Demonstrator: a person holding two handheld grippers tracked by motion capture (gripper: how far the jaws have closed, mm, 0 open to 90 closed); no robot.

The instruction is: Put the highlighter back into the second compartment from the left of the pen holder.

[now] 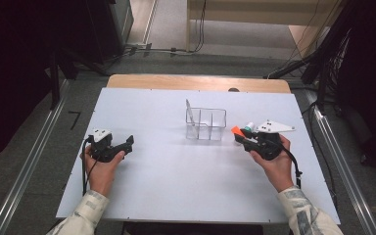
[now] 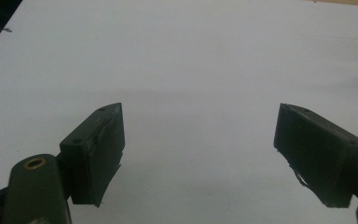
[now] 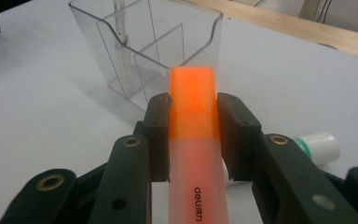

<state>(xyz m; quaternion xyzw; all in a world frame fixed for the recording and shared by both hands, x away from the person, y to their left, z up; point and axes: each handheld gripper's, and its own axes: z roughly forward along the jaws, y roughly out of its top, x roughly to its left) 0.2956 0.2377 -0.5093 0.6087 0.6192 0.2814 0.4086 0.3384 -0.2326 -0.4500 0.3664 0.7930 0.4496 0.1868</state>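
Observation:
My right gripper (image 3: 193, 119) is shut on an orange highlighter (image 3: 192, 100), cap end pointing forward, its pale barrel running back between the jaws. In the high view the right gripper (image 1: 239, 135) is at the table's right with the orange highlighter cap (image 1: 236, 130) sticking out toward a clear plastic organizer (image 1: 205, 123). The divided clear organizer (image 3: 144, 56) stands just beyond the cap in the right gripper view. My left gripper (image 1: 127, 142) rests at the table's left; in its own view the left gripper (image 2: 198, 154) has jaws wide apart over bare white surface.
A small white and green tube (image 3: 318, 145) lies on the white table (image 1: 176, 166) beside my right gripper; the same tube (image 1: 247, 128) shows in the high view. The wooden table edge (image 1: 196, 82) runs along the back, with floor and cables beyond.

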